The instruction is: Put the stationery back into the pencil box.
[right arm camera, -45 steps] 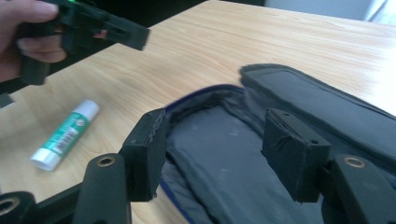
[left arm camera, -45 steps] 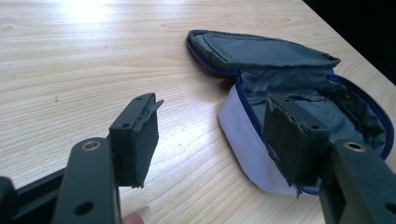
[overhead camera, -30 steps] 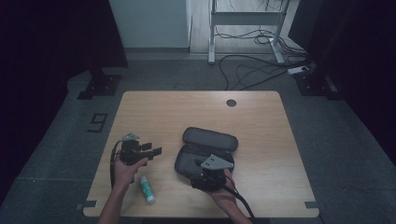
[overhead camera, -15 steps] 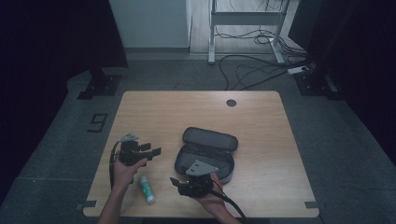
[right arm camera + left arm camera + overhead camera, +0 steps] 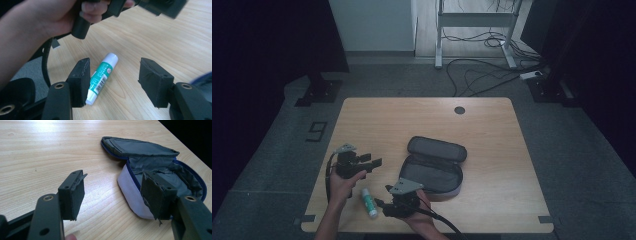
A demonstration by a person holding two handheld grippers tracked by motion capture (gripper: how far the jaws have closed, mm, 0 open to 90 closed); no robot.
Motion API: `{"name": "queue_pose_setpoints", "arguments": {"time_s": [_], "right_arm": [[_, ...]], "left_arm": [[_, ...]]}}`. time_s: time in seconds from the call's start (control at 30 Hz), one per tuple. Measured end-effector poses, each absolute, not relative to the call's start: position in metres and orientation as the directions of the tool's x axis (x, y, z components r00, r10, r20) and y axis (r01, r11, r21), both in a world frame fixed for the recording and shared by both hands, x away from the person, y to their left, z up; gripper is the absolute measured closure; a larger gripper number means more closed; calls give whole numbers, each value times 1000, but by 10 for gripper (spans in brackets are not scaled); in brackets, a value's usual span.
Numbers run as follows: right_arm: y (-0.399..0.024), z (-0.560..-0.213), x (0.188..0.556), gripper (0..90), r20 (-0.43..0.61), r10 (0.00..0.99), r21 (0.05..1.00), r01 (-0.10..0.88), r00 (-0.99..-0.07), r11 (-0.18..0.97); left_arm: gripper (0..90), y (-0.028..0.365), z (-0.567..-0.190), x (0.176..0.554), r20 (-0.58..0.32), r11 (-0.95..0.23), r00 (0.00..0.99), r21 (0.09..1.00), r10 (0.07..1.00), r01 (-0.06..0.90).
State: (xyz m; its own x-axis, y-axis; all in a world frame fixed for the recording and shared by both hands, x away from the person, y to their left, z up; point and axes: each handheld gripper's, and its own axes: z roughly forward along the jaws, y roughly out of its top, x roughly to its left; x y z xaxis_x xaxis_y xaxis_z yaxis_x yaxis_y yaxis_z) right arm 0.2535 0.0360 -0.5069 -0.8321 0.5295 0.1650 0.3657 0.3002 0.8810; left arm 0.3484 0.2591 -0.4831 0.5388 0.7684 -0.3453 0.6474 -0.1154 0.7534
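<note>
Closing in on glue stick [image 5: 102, 75], right gripper [image 5: 384, 206] jaws apart, empty; stick flat on table [image 5: 492, 150], 9 o'clock of open pouch [image 5: 432, 172]. Risk: round stick rolls, left pad nudges it off table's near edge. Left gripper [image 5: 374, 163] apart, idle.

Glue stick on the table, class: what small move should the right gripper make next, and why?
Probably lower the right gripper and centre its open jaws around the glue stick, then close. The stick lies flat on the table, close beside one pad and unheld, with the open pouch nearby.
</note>
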Motion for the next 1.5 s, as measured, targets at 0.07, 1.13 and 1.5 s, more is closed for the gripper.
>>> {"name": "queue_pose_setpoints", "arguments": {"time_s": [0.07, 1.13, 1.5], "right_arm": [[42, -510, 253, 419, 179, 521, 878, 375, -835, 298], [102, -546, 252, 502, 77, 553, 791, 388, -830, 473], [98, -549, 256, 639, 37, 548, 767, 376, -835, 521]], "left_arm": [[360, 260, -483, 349, -349, -112, 537, 752, 768, 650], [360, 263, -489, 350, -351, -117, 524, 736, 776, 666], [362, 265, -488, 349, -332, -109, 512, 748, 792, 655]]}}
